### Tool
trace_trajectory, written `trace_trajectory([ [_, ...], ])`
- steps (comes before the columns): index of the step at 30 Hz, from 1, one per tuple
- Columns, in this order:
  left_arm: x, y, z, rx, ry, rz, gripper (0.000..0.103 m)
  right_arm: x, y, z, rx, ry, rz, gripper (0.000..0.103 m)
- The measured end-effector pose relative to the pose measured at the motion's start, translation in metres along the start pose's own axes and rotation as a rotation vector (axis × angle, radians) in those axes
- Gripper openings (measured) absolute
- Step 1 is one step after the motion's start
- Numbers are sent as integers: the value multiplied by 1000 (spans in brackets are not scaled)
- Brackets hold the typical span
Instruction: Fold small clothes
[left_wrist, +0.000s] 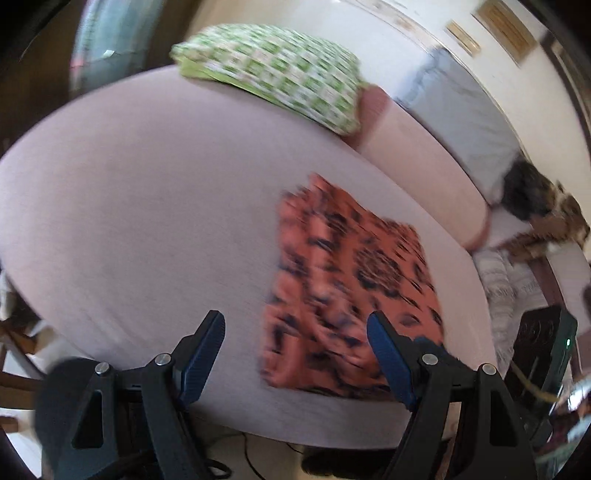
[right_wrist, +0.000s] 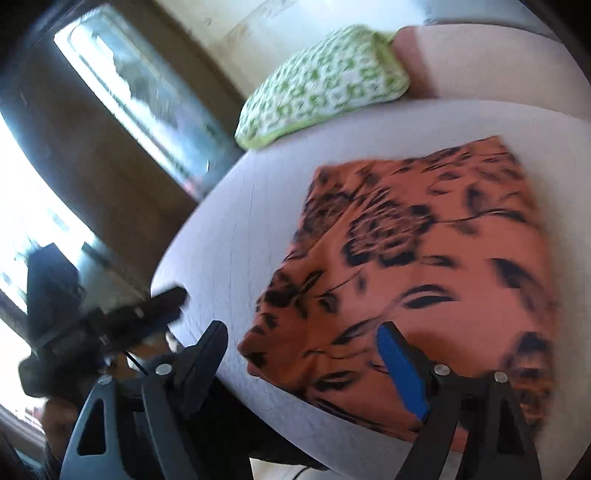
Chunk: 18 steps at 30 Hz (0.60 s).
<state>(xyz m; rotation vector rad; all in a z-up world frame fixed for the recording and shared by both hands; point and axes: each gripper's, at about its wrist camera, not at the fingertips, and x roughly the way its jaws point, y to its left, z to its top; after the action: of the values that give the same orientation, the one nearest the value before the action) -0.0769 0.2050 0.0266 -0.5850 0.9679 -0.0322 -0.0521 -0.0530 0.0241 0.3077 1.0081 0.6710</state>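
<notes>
- While both frames are being blurred by motion, the orange patterned cloth (right_wrist: 424, 266) is being seen lying flat on the pale bed sheet (left_wrist: 147, 203), toward its near edge.
- Left gripper (left_wrist: 295, 354) is being held above the sheet, fingers apart, nothing between them.
- Right gripper (right_wrist: 303, 365) is being held over the cloth's near corner, fingers spread wide, not clamping it.
- Green checked pillow (left_wrist: 273, 70) is being observed at the far side.

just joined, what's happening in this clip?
A person with a handheld gripper in each hand is folding small clothes on a pale bed. An orange cloth with a black floral print lies flat on it, looking already folded into a rectangle. The left gripper and the right gripper are both open and hold nothing. A green checked pillow sits at the far end.
</notes>
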Motion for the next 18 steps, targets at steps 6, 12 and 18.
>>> trace_trajectory([
  [6,36,-26,-10,0,93,12,78,-22,-48,-4,148,-38,-2,85],
  [12,45,-36,-4,5,87,6,13,-16,-58,3,137,-42,22,86],
  [18,14,-45,-18,96,-32,95,12,-24,-62,-3,130,-58,20,86],
])
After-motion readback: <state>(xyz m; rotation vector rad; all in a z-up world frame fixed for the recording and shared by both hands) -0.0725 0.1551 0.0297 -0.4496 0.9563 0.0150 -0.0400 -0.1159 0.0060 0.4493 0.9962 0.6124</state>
